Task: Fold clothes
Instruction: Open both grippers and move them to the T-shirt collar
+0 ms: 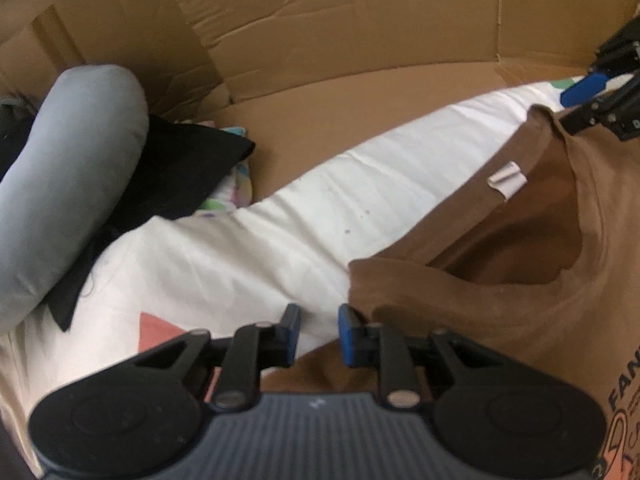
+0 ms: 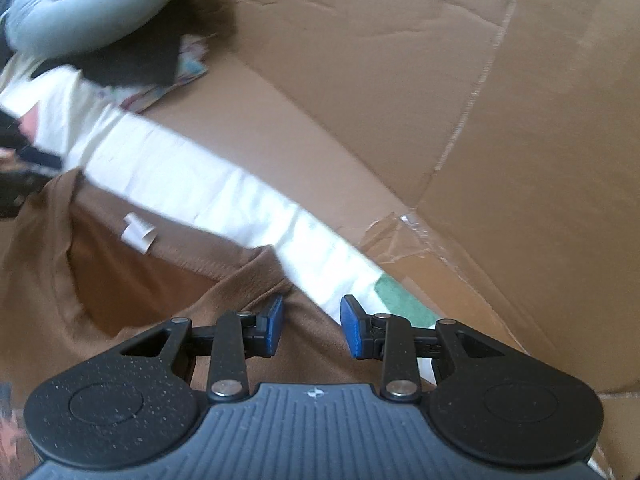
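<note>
**Reaching for the shirt's shoulders**

Looking down from the left wrist, the left gripper hangs over the near left shoulder of the brown T-shirt. Its blue pads stand a little apart with nothing pinched; cloth shows below the gap. The shirt lies on a white sheet, neck hole open, with a small white tag at the collar. A grey pillow and black cloth sit far left. A cardboard wall stands behind.

From the right wrist, the right gripper hovers over the shirt's other shoulder, pads spread, holding nothing. The sheet's edge runs just beside it.

Trouble could come if a pad grabs the sheet too. Then the sheet would lift with the shirt. Pinching only the top layer could make a crooked fold.
</note>
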A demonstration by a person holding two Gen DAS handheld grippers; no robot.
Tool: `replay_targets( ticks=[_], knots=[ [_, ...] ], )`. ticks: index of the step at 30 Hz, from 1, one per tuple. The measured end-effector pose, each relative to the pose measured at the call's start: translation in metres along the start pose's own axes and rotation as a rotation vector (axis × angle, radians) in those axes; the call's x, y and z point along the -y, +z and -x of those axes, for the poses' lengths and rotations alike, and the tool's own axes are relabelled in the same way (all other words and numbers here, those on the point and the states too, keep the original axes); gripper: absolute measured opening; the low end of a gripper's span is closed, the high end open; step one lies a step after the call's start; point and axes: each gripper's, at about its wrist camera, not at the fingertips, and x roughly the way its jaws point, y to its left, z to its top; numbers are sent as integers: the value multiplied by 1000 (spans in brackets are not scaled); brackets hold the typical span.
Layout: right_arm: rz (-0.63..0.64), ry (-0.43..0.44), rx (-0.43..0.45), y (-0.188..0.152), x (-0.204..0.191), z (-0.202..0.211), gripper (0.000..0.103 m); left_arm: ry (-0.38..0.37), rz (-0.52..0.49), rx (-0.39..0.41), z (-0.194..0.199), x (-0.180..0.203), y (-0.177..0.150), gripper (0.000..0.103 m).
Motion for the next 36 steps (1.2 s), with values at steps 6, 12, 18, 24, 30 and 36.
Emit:
replay_targets(
  ticks=[6,12,18,24,30,36],
  knots=[
    [52,49,-19,3,3,3,39,-23,-76,7,6,2,3,23],
    [69,56,-10,9,6,10,38,-63,-102,21,25,-16,4,30],
    [49,48,-16,15,7,2,38,-89,-78,24,12,-12,10,29],
    [60,55,-24,9,0,-1,38,-106,-98,39,16,-9,6,28],
    [66,57,-28,9,1,2,38,-135,-46,56,27,-24,11,28],
    [68,54,-32,9,-1,0,38,-184,-68,25,14,-4,11,27]
  ],
)
